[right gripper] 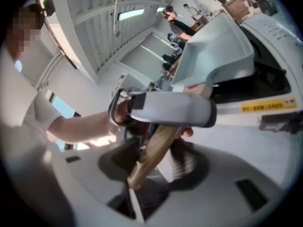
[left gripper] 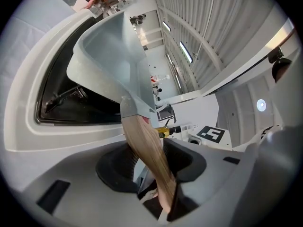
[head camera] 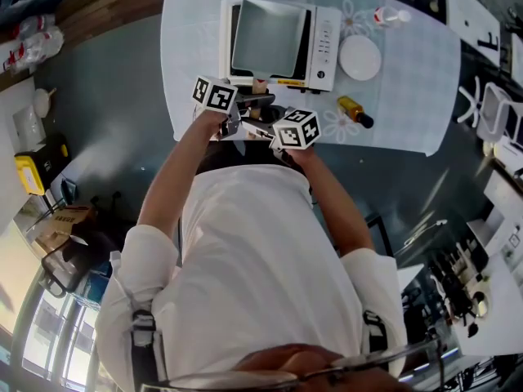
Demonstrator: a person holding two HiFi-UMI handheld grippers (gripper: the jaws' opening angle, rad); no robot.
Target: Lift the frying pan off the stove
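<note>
As hand-held grippers (left gripper: 151,167) (right gripper: 154,162) clamp its handle (left gripper: 146,143), the pan (left gripper: 113,56) lies ahead.

Table (head camera: 409,80): bears the stove, plate and both bottles.
Stove (head camera: 325,43): mid-table, before the person.
Frying pan (head camera: 270,35): over the stove's cooking surface, left of its controls.
Handle (left gripper: 147,148): runs from the pan toward the person, between the jaws of the left gripper (left gripper: 151,167) and right gripper (right gripper: 156,167).
Plate (head camera: 359,57): just right of the stove.
Bottle (head camera: 355,111): lying nearer than the plate.
Small bottle (head camera: 391,16): lying behind the plate.
</note>
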